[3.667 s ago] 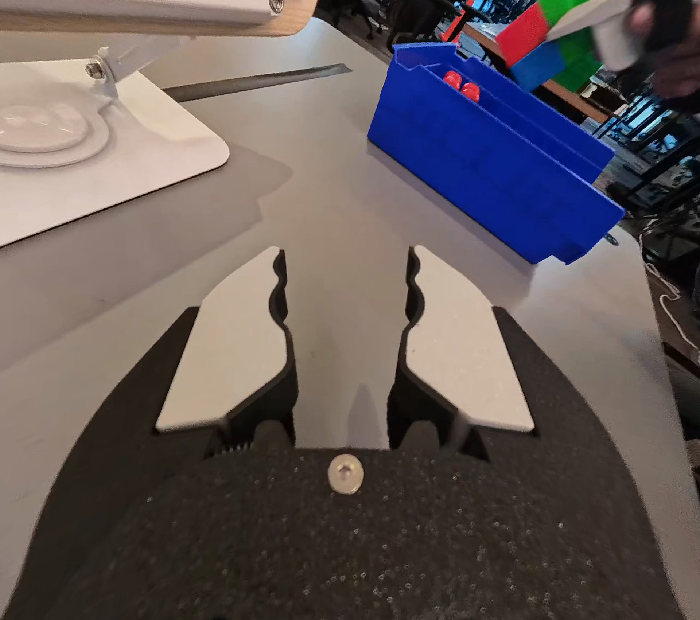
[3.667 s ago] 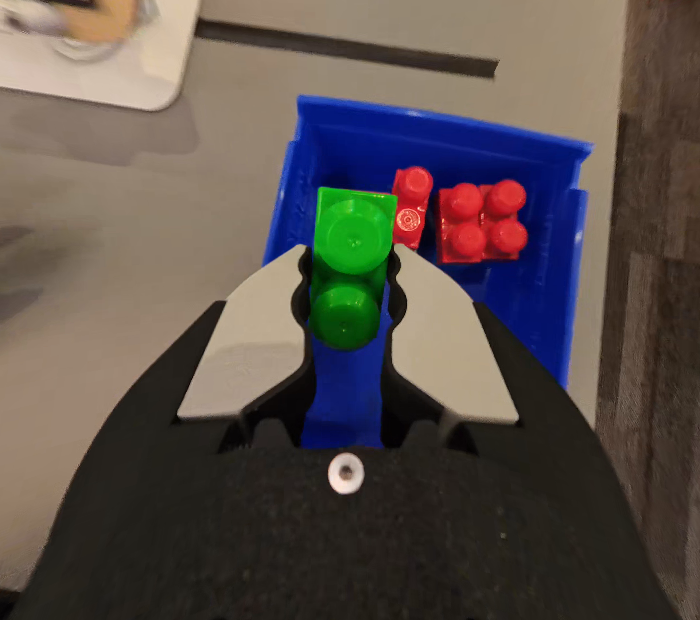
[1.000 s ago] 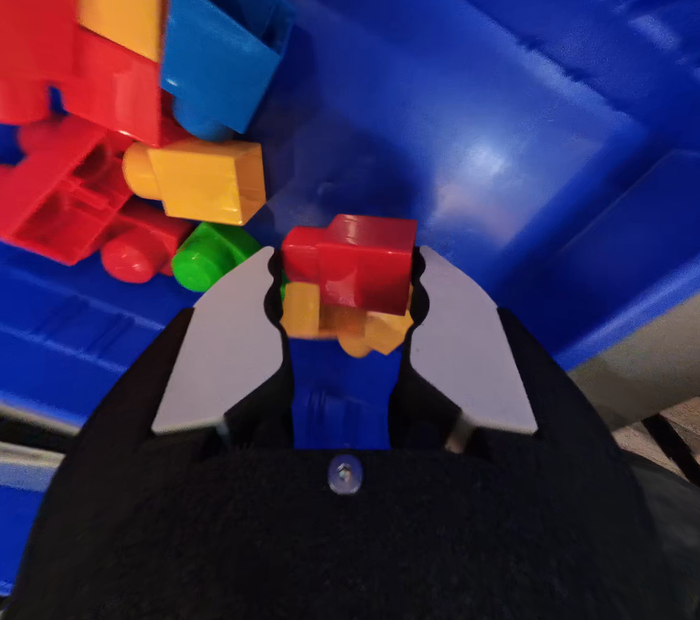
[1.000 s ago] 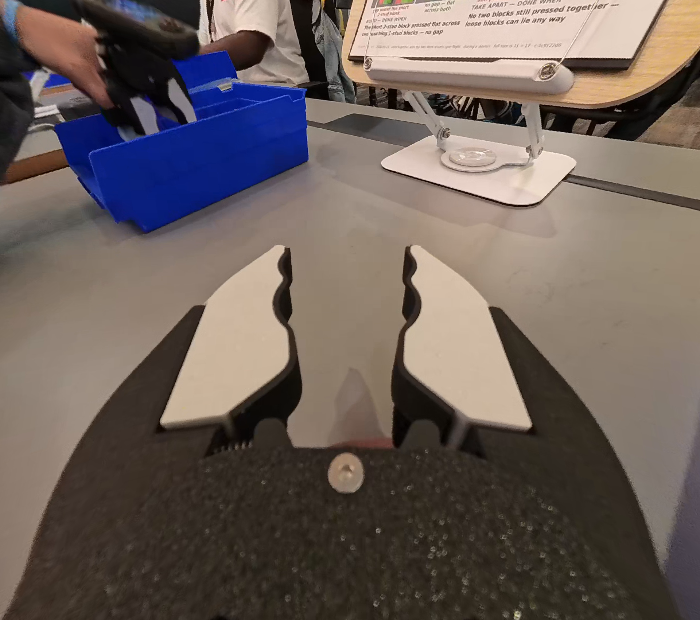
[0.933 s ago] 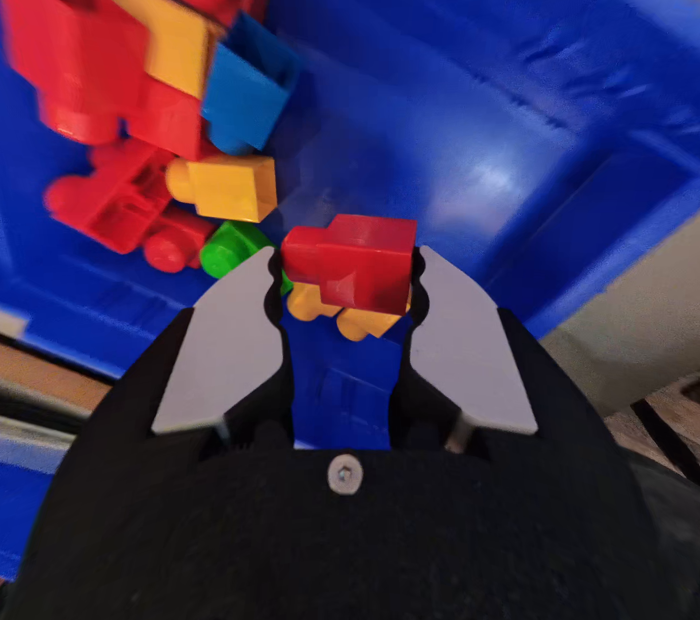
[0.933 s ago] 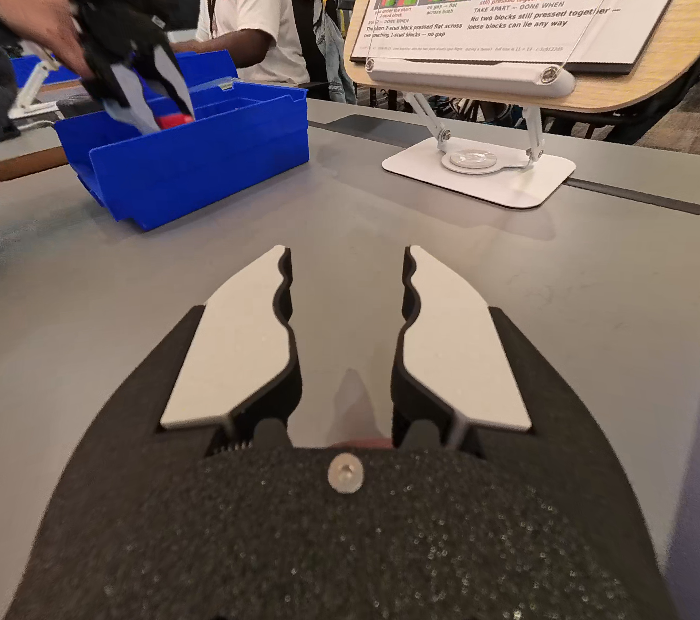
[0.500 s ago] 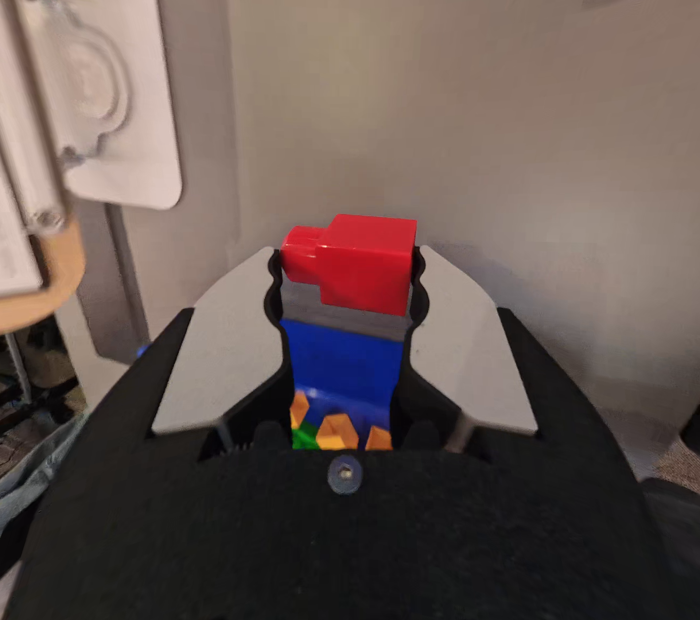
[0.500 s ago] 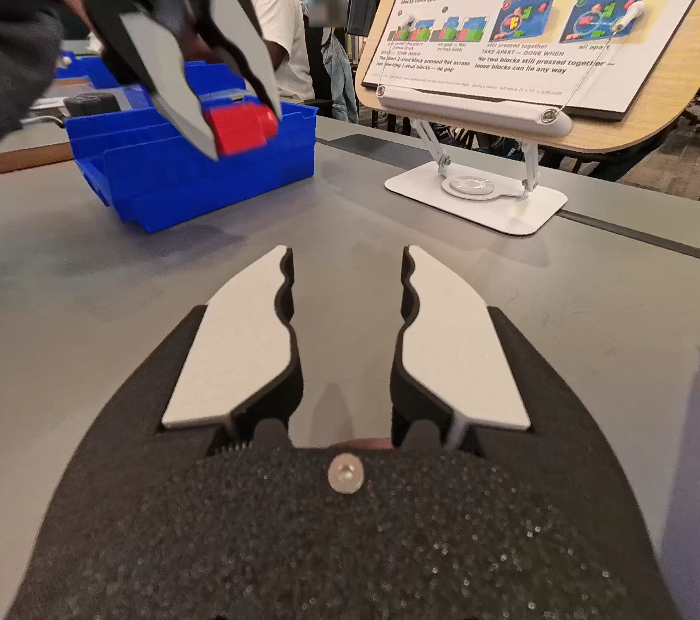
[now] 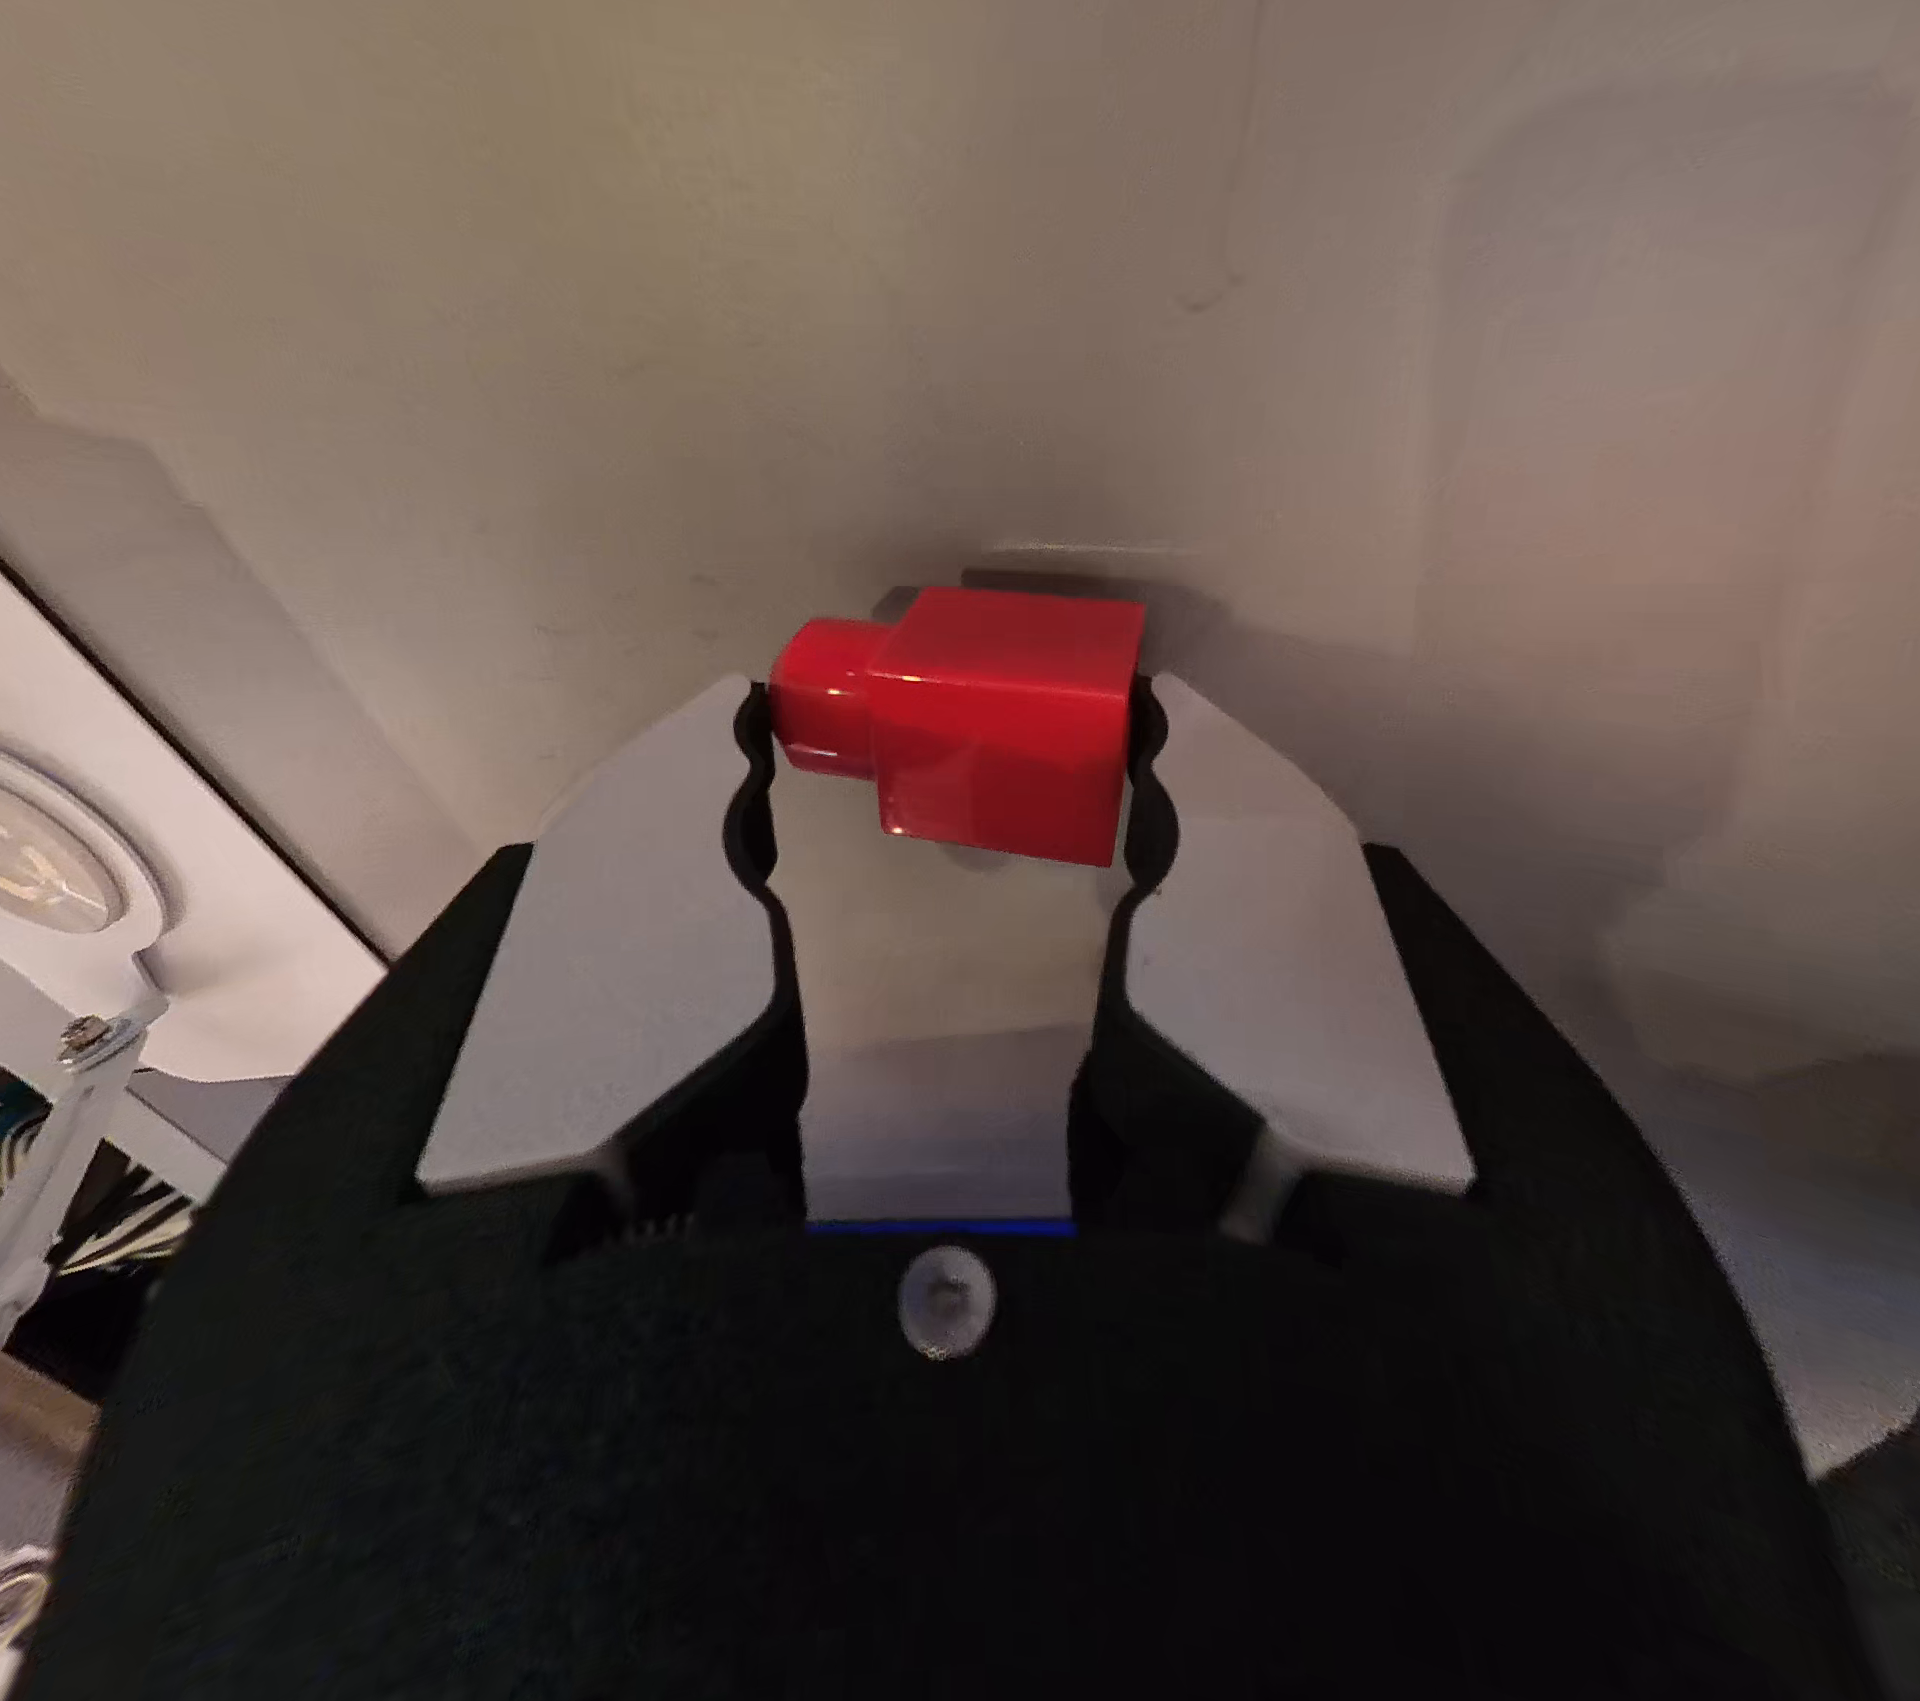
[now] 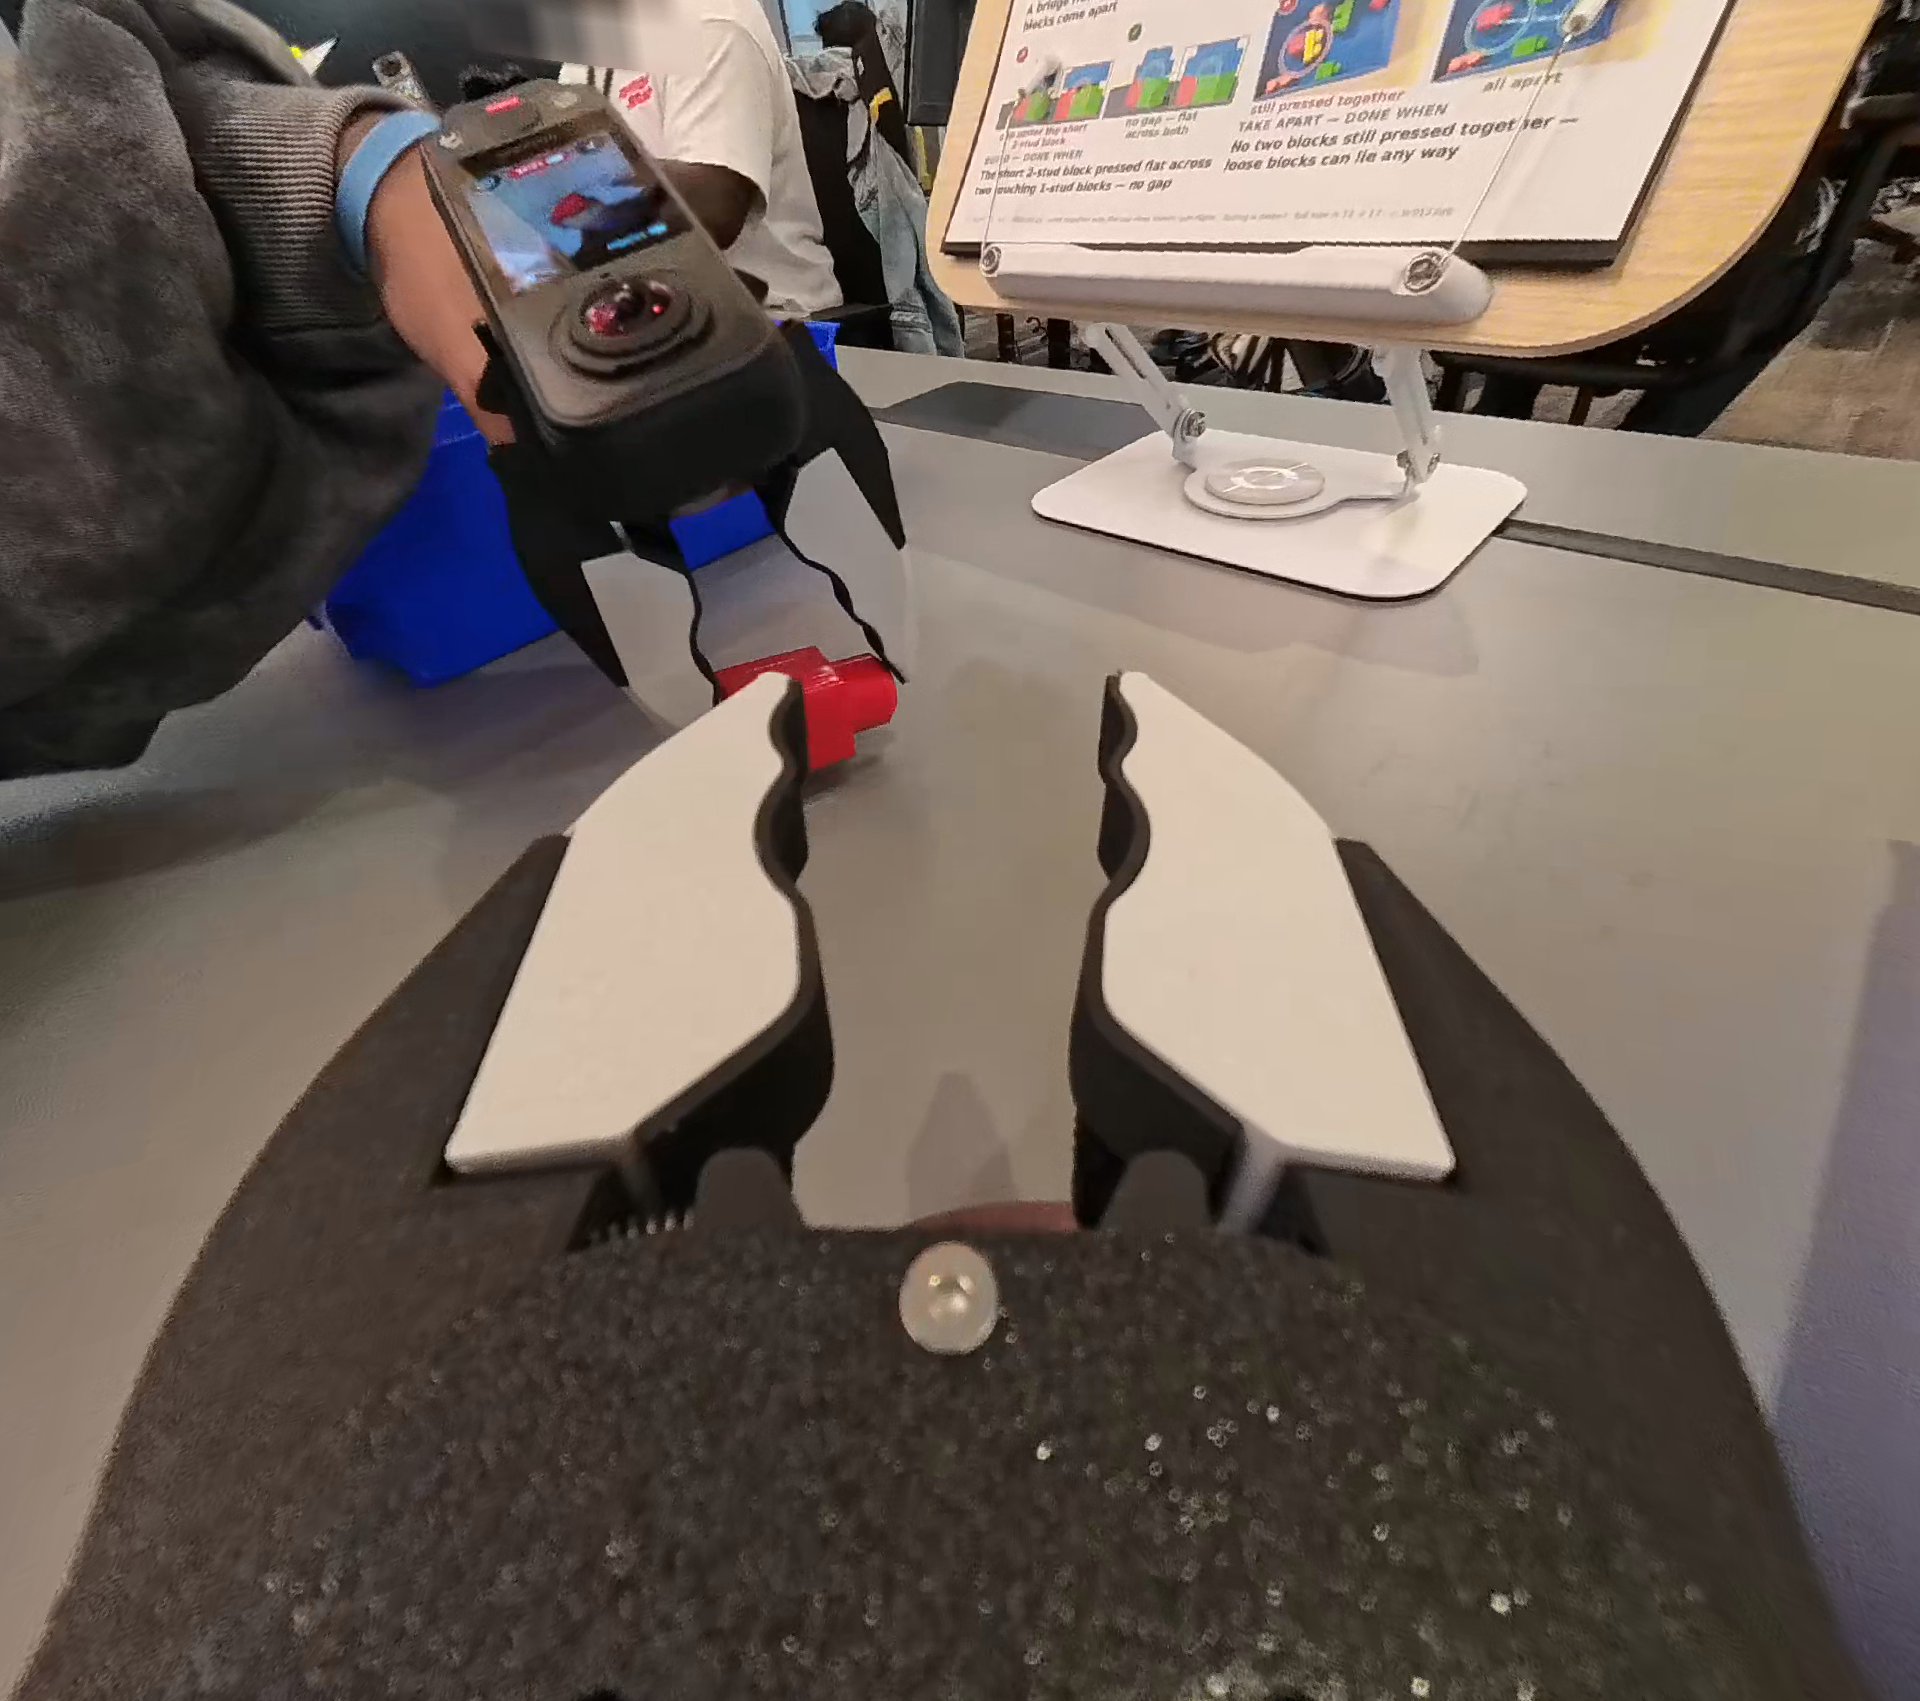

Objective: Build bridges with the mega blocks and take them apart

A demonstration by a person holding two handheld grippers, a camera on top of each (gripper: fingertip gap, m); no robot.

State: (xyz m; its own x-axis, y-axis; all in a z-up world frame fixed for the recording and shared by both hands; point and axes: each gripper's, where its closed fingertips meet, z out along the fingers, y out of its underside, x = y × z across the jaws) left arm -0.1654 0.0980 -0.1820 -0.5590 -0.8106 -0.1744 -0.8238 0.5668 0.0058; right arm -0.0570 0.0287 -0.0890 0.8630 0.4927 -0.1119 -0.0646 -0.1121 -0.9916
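Glossy red one-stud block (image 9: 982, 737) — lying sideways, stud pointing left — clamped in left gripper (image 9: 951, 721); right gripper (image 10: 951, 716) fingers apart.

black grippers, pale grey fingers (image 10: 644, 945), grey sleeve (image 10: 156, 321), apparently blue wristband (image 10: 366, 168).

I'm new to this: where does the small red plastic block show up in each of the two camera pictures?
Left wrist view: the small red plastic block sits centre, clamped at the left gripper fingertips.
Right wrist view: left of centre, low over the grey table, partly behind a near finger.
Shared landmark: the white stand base.
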